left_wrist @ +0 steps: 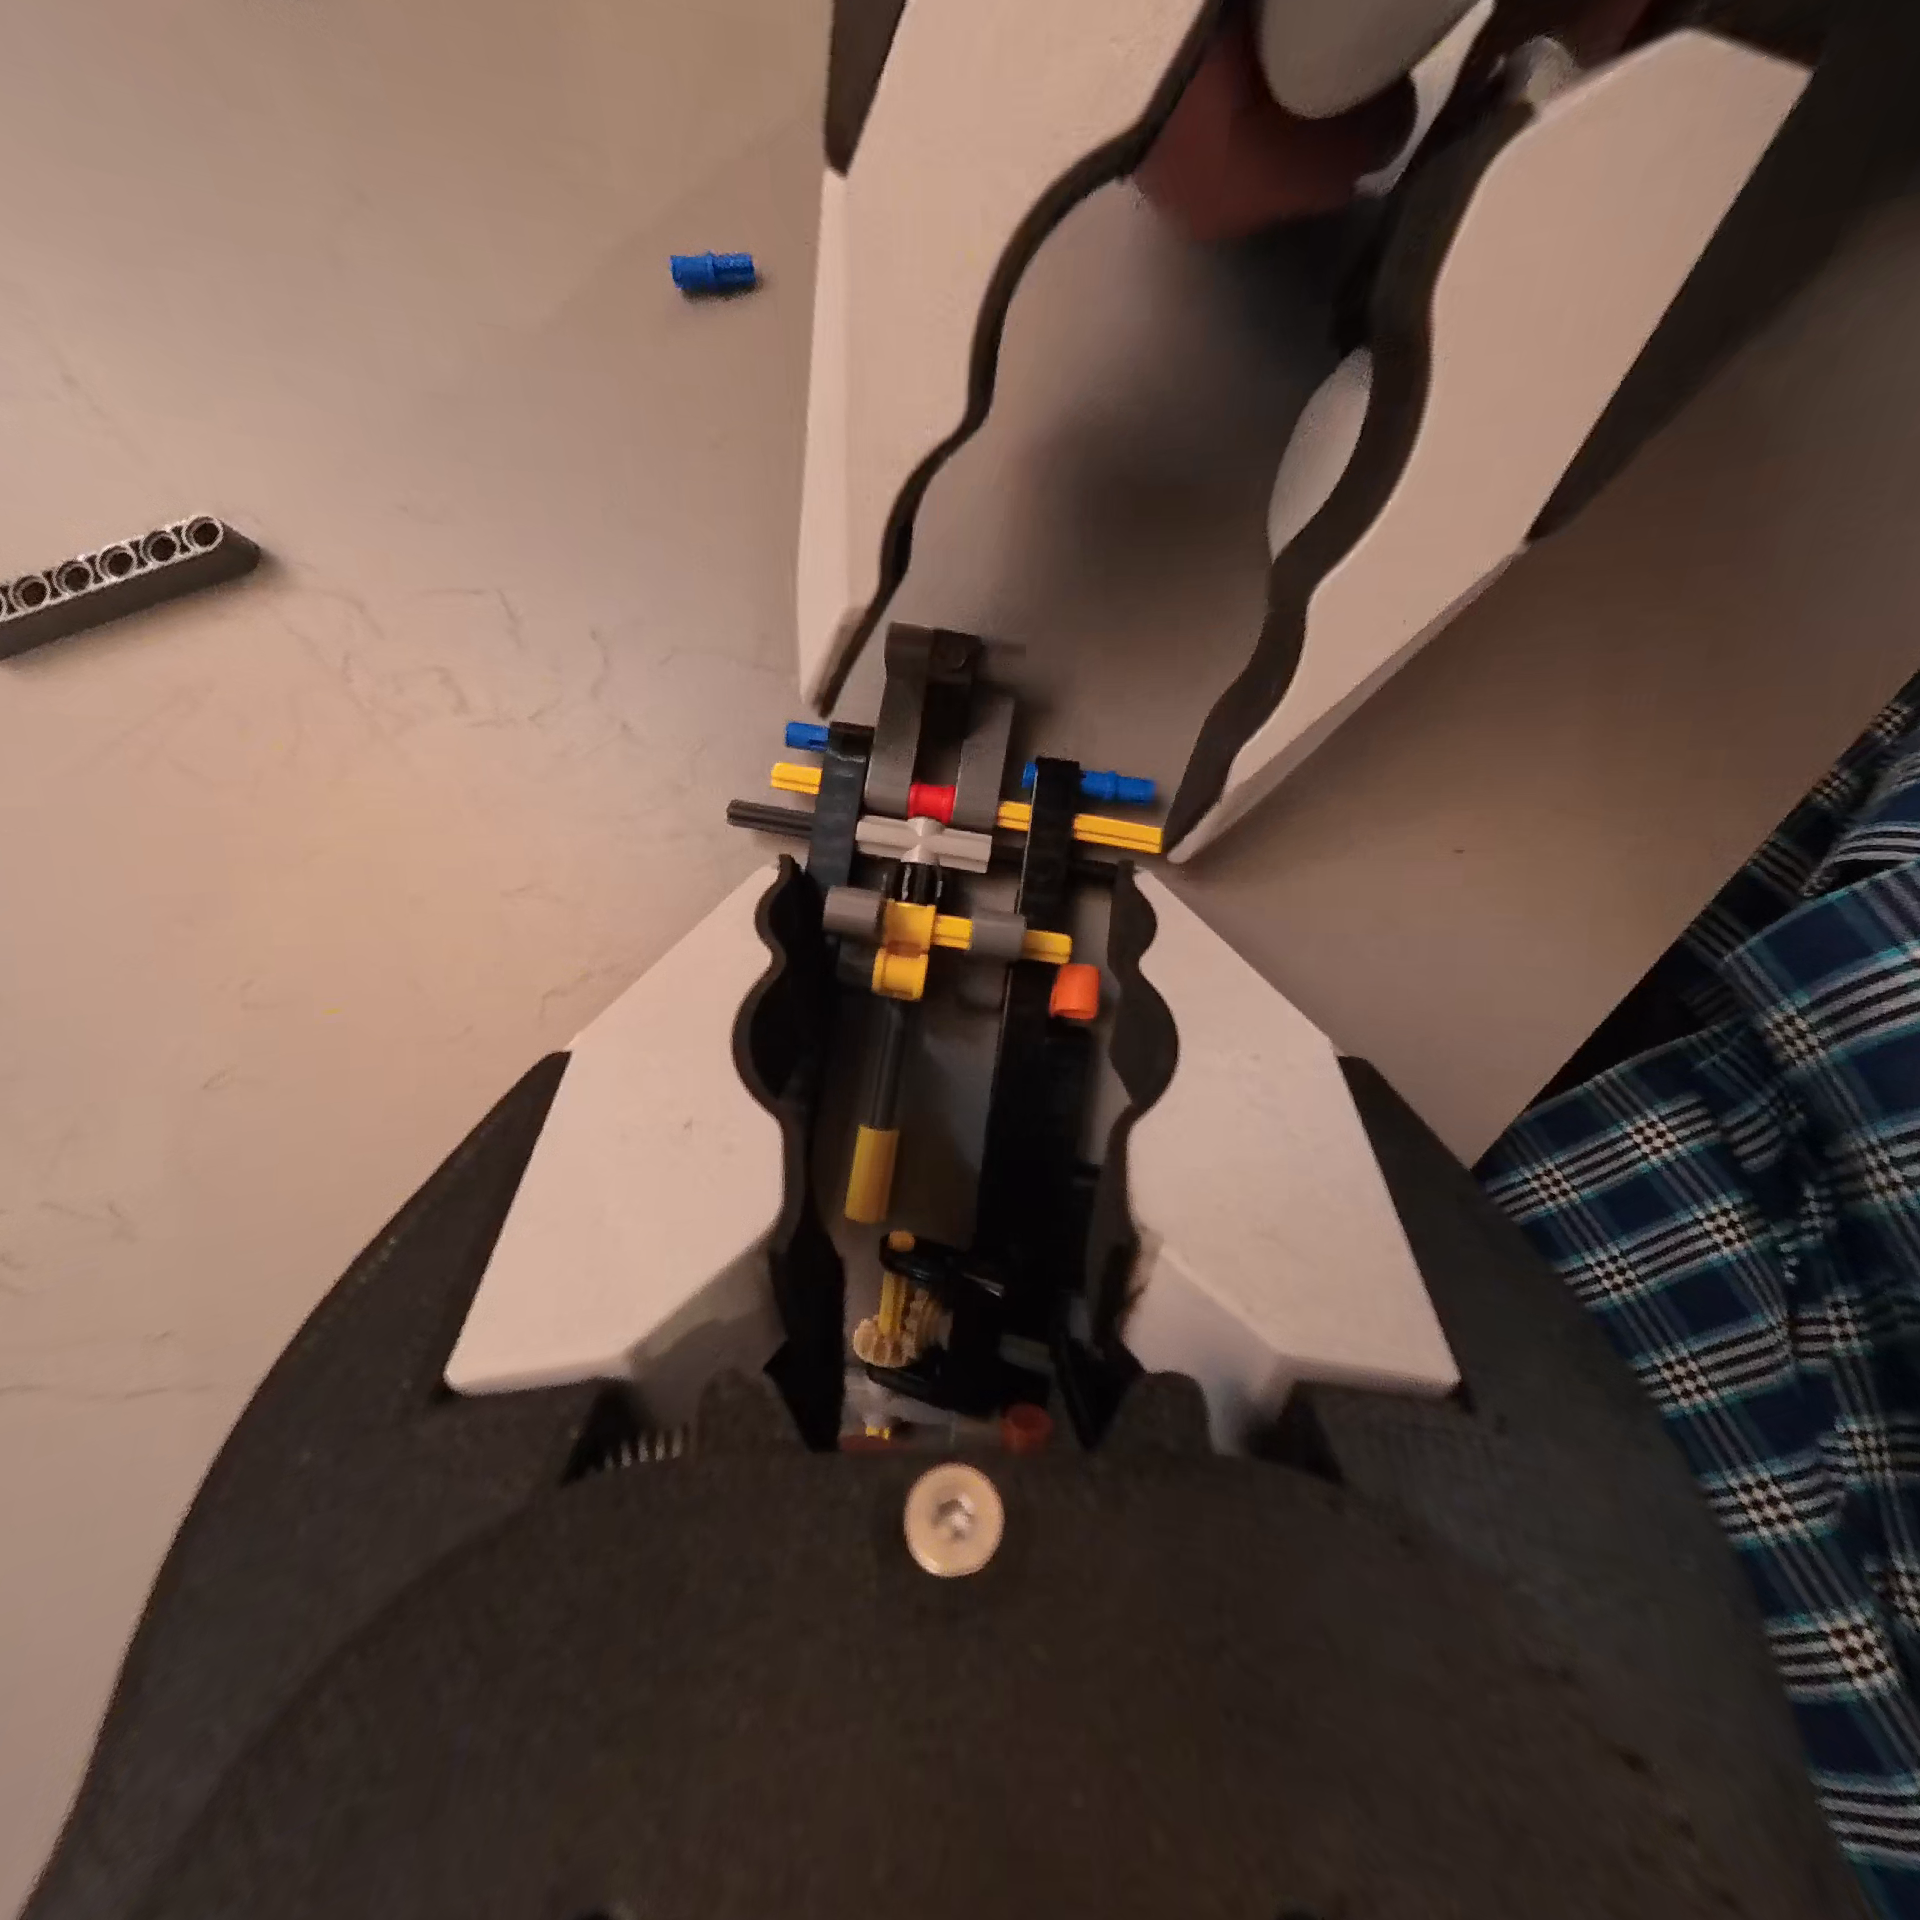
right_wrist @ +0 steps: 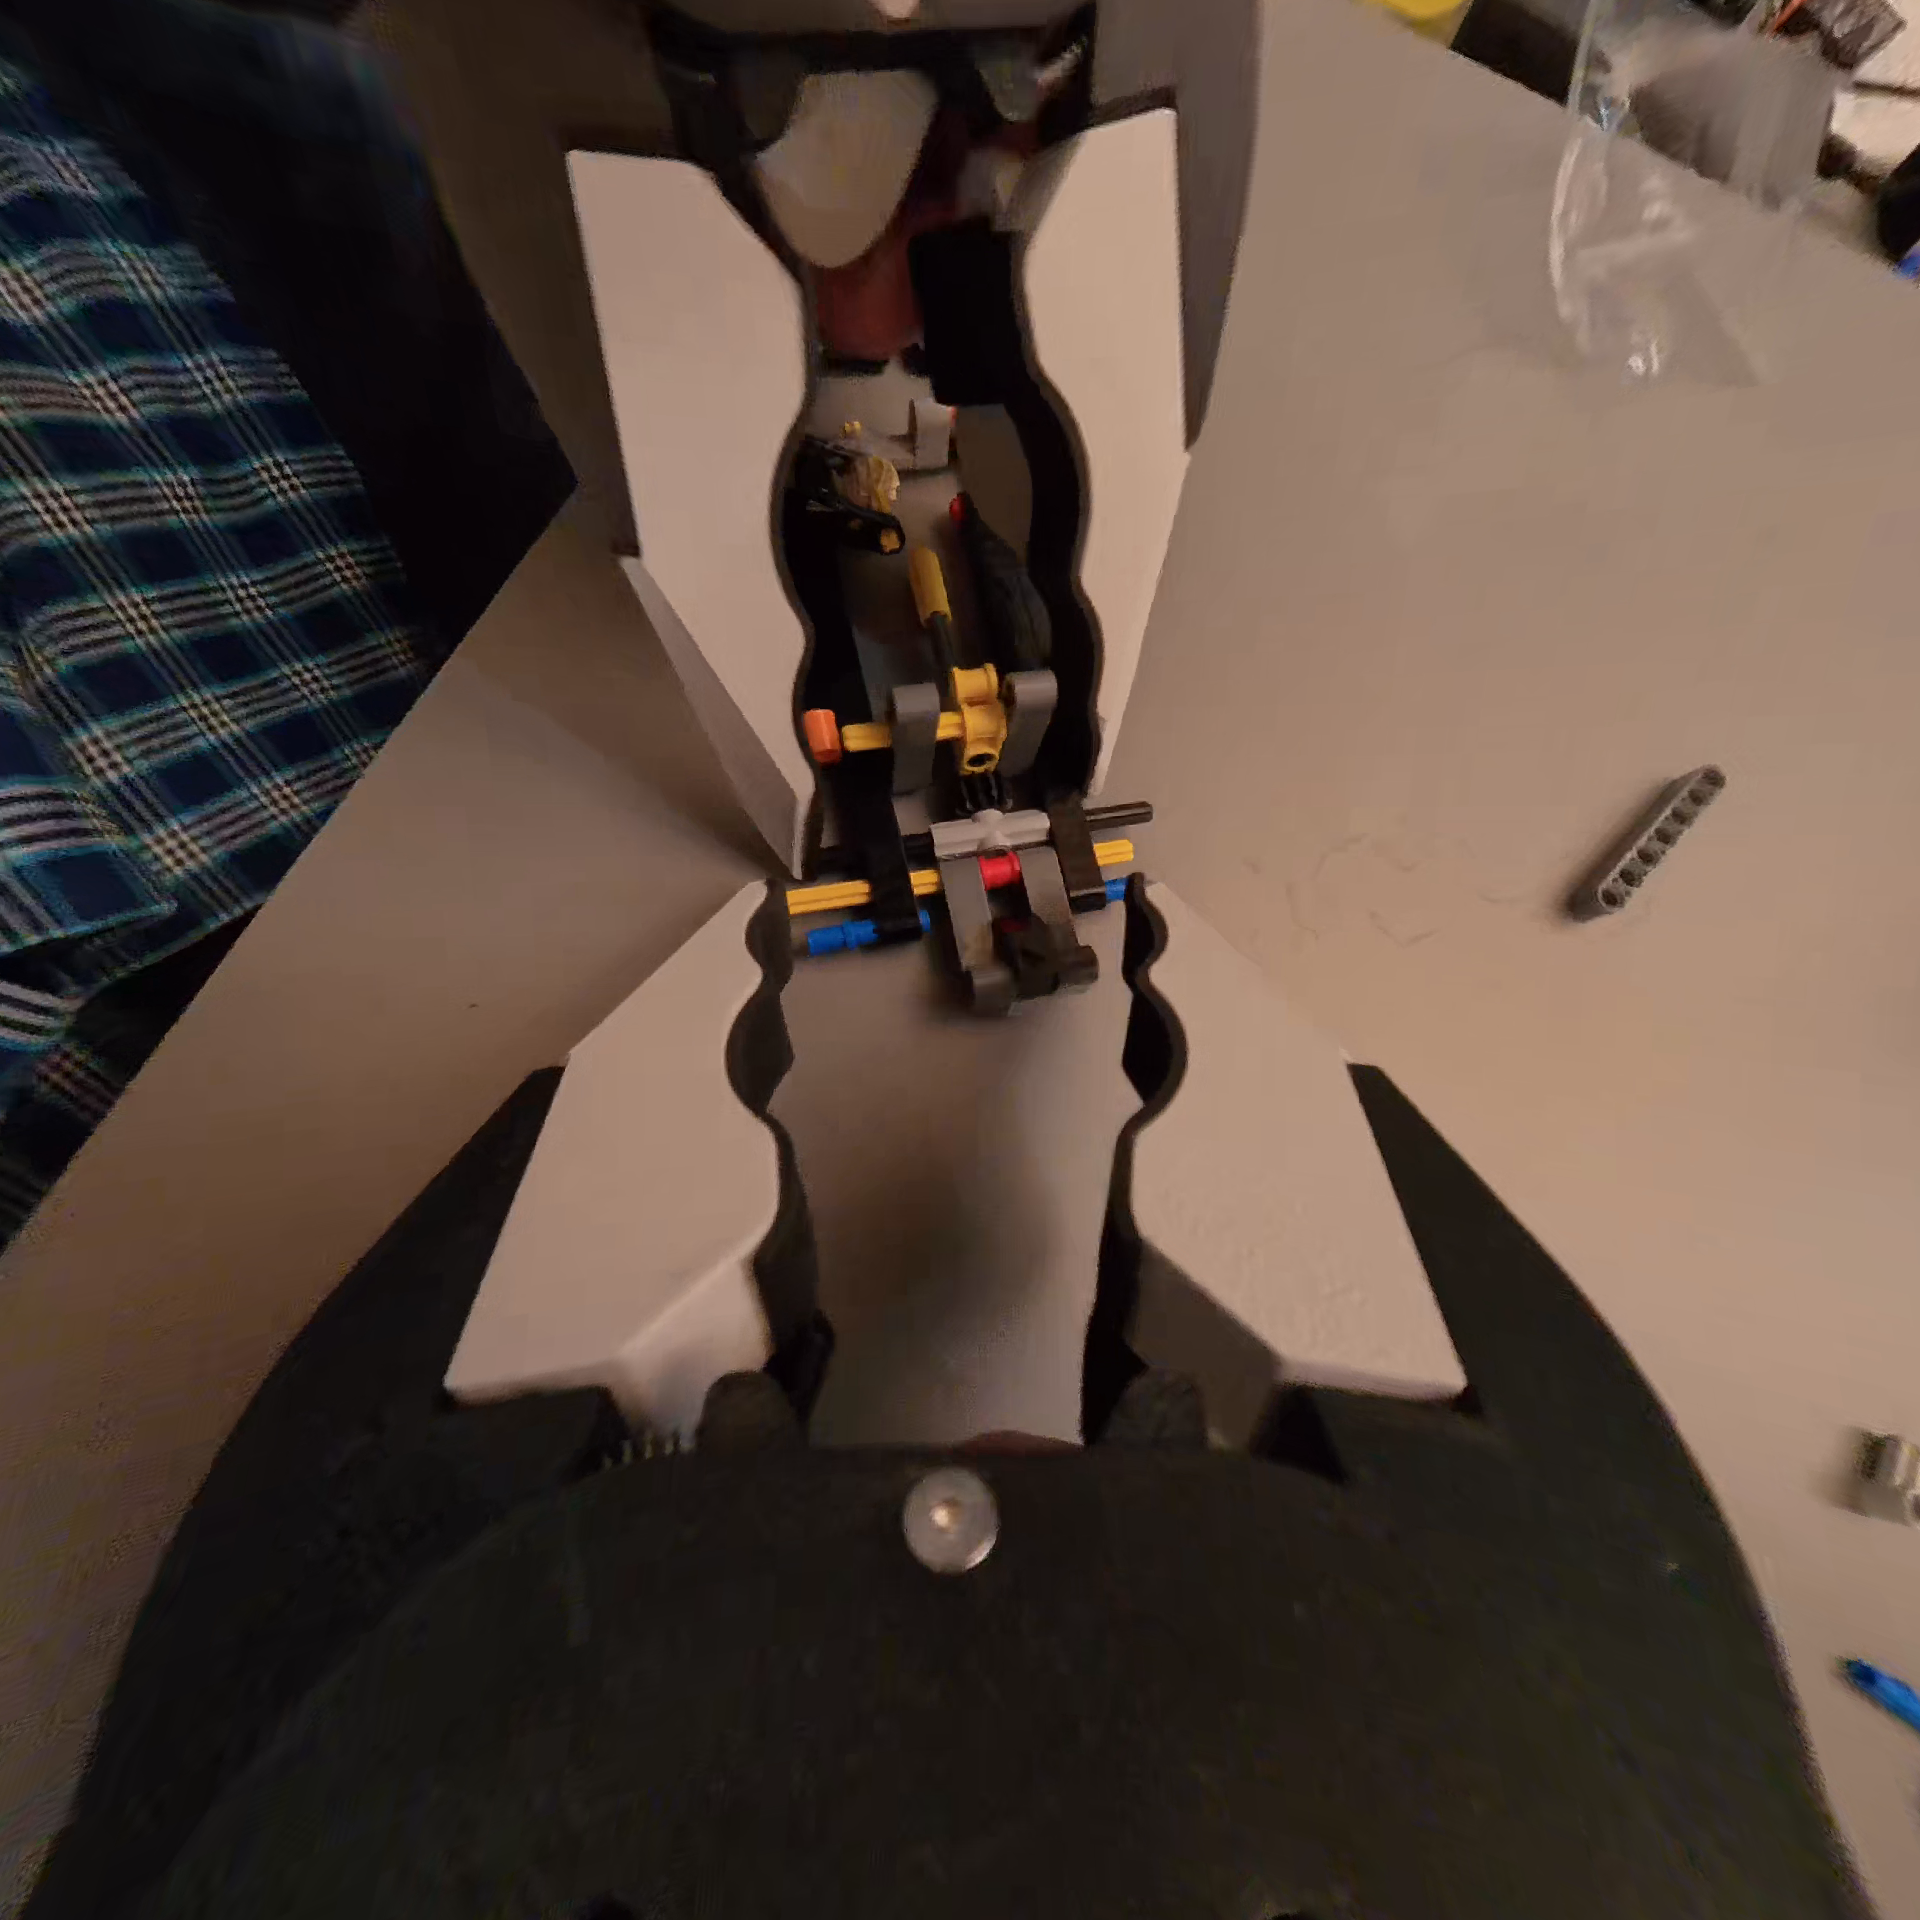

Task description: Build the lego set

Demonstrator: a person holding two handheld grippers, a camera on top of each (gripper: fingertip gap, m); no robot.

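Pale table [left_wrist: 312,935], two tongs, one model [left_wrist: 935,935]

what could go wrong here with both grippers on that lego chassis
1. The left gripper clamps the long black, grey and yellow lego assembly between its fingers, while the open right gripper only brackets its far end; squeezing there could bend or pop the thin yellow axle and blue pin that stick out sideways.
2. The loose grey holed beam and small blue connector pin lie close by on the table; a sweep could knock them away.
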